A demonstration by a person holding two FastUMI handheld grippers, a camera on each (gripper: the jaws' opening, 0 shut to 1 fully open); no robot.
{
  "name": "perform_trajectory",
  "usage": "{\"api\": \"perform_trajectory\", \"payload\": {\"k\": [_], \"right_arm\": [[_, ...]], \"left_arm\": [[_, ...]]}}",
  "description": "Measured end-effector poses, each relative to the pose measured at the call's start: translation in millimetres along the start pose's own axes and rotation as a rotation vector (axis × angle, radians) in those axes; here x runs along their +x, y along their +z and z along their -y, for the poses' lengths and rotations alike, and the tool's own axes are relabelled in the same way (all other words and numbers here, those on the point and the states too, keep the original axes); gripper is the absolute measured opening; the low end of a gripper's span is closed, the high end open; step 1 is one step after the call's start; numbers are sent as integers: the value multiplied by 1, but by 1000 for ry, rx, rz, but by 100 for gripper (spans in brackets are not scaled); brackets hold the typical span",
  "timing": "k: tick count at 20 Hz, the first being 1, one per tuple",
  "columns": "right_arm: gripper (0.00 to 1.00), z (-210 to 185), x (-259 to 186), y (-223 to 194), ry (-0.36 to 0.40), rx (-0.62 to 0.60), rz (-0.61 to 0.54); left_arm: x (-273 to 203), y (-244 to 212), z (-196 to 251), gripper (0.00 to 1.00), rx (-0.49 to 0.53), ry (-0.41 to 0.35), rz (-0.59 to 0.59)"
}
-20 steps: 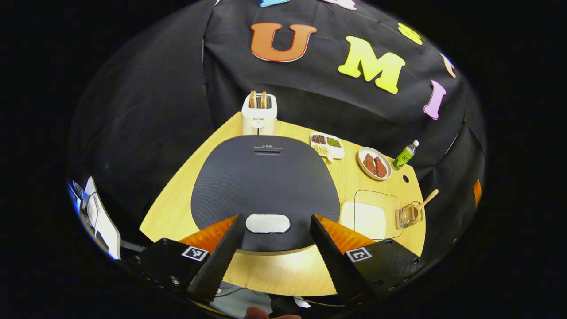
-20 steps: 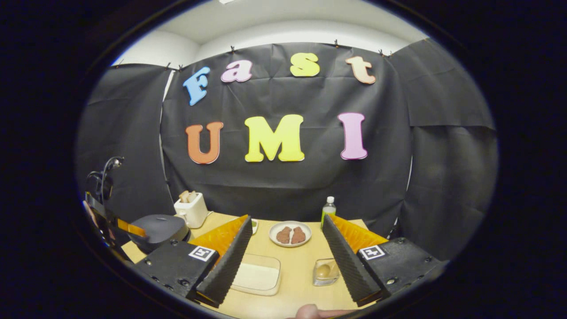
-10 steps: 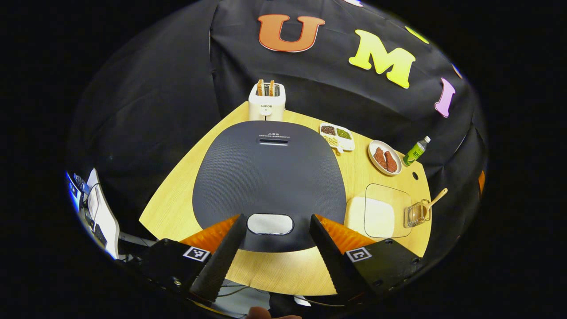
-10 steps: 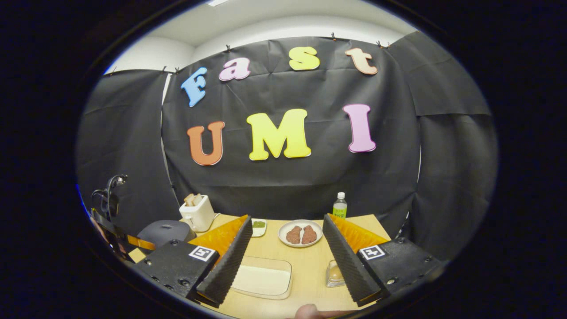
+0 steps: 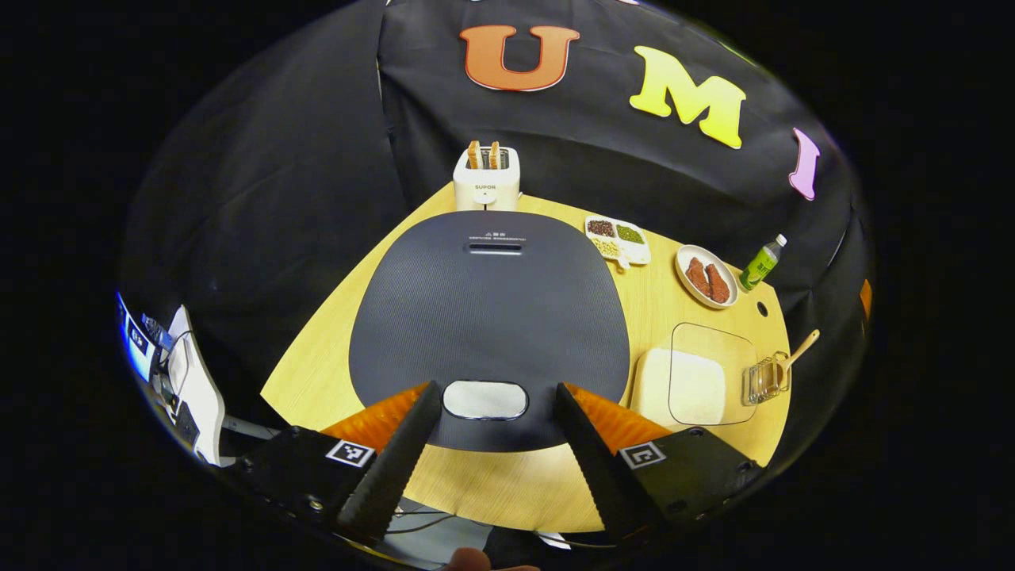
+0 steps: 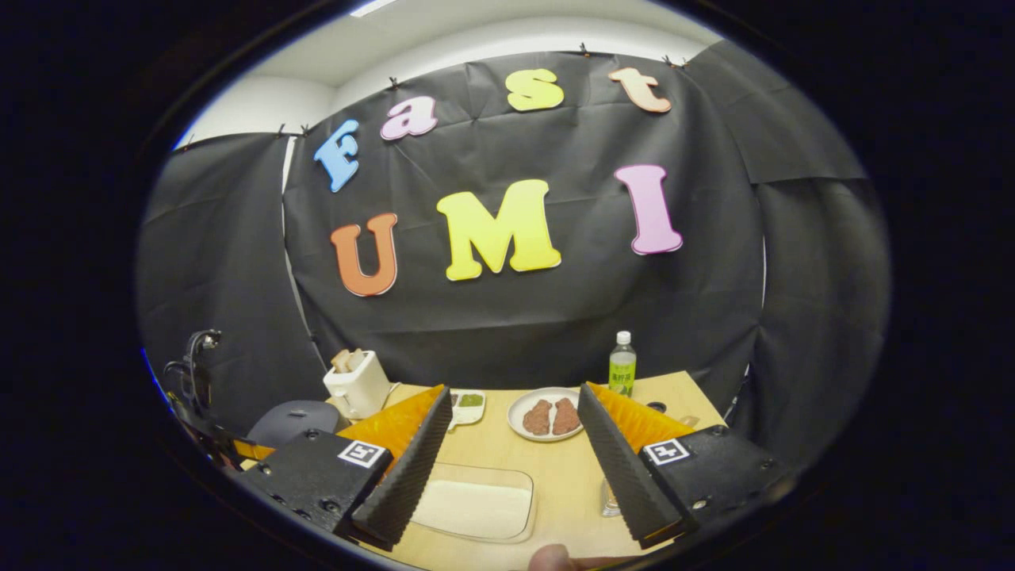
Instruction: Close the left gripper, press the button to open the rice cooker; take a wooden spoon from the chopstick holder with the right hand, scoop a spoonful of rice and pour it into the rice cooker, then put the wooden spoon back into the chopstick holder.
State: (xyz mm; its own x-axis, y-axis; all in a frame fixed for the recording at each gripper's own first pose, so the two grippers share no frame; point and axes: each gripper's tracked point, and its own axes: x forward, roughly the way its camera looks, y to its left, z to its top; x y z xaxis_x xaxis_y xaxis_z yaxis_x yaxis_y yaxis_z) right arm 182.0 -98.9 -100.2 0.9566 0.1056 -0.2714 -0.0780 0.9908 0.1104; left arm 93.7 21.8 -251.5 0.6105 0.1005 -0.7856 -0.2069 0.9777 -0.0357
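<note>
The dark rice cooker (image 5: 488,317) sits shut under my left gripper (image 5: 493,390). That gripper is open, and its fingertips flank the cooker's silver oval button (image 5: 485,400) from above. At the table's right edge a wooden spoon (image 5: 801,349) leans in the wire chopstick holder (image 5: 765,379), beside a clear box of rice (image 5: 698,385). My right gripper (image 6: 514,392) is open and holds nothing, hovering over the rice box (image 6: 476,503). Its right finger hides most of the chopstick holder (image 6: 607,500). The rice cooker (image 6: 293,416) lies far to its left.
A white toaster (image 5: 486,178) with bread stands behind the cooker. A divided tray of beans (image 5: 618,240), a plate of meat (image 5: 707,276) and a green bottle (image 5: 763,262) line the back right. The wooden table (image 5: 507,484) ends close in front of the cooker.
The left gripper has crept slightly closer over the cooker lid, still open around the button. The right gripper has shifted, so the chopstick holder has slid behind its right finger.
</note>
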Motion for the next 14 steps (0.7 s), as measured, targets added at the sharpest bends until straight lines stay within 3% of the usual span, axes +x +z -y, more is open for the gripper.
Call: {"api": "perform_trajectory", "payload": {"k": [3, 6, 14], "right_arm": [[100, 1, -13, 14, -19, 11, 33], [97, 0, -51, 34, -60, -8, 106], [100, -30, -208, 65, -152, -19, 262]], "left_arm": [[-5, 5, 5, 97, -25, -22, 55], [-32, 19, 10, 95, 14, -74, 155], [-186, 38, 35, 95, 95, -241, 546]]}}
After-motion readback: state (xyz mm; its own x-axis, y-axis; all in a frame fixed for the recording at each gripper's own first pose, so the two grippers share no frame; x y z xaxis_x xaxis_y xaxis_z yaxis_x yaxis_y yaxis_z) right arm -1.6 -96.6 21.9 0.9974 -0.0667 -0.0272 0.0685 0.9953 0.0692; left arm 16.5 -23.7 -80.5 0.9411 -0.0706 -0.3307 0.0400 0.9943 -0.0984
